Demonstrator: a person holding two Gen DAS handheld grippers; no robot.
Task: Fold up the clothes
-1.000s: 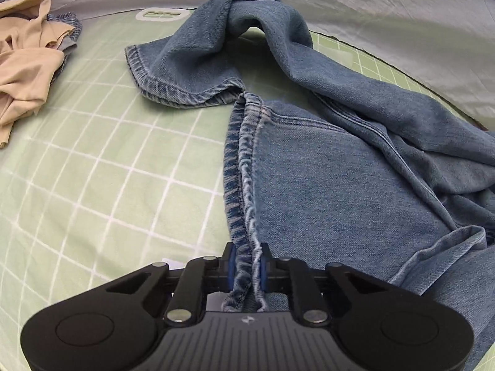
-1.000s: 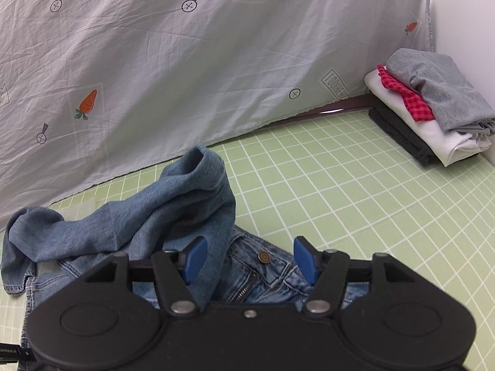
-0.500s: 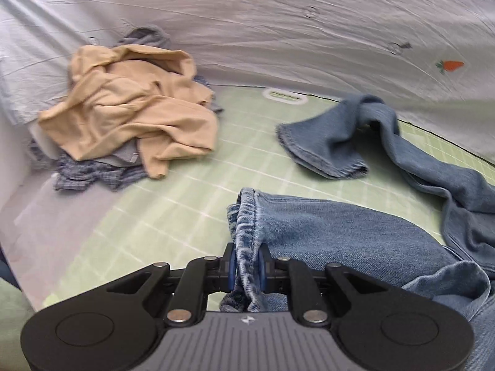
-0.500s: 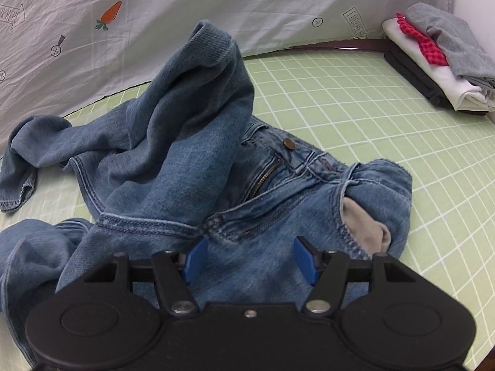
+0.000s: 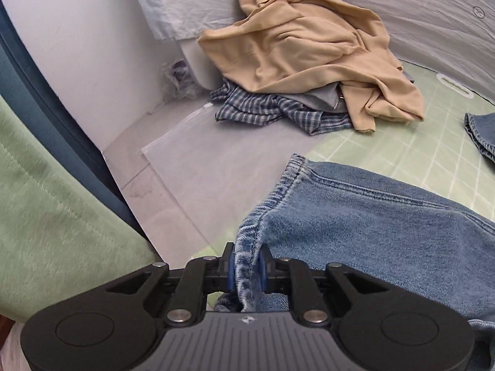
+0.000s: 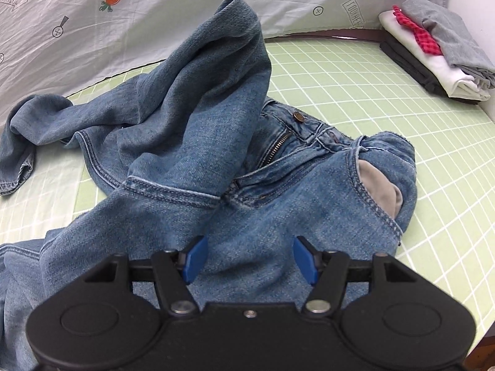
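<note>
On green mat (image 6: 355, 92): left tool (image 5: 246, 267) opening, jeans (image 6: 191, 130) hem between; right tool (image 6: 249, 258) apart.

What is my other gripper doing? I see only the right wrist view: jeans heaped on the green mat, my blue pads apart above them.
Observer: The left gripper has a jeans leg hem between its pads, and its jaws are opening.
Operator: Is there unfolded laundry on that side?
Observer: Yes. A crumpled tan garment lies on top of a blue plaid shirt, at the mat's far edge.
Operator: Anything beside that gripper?
Observer: A green fleece sleeve fills the left of its view, next to a white wall.
</note>
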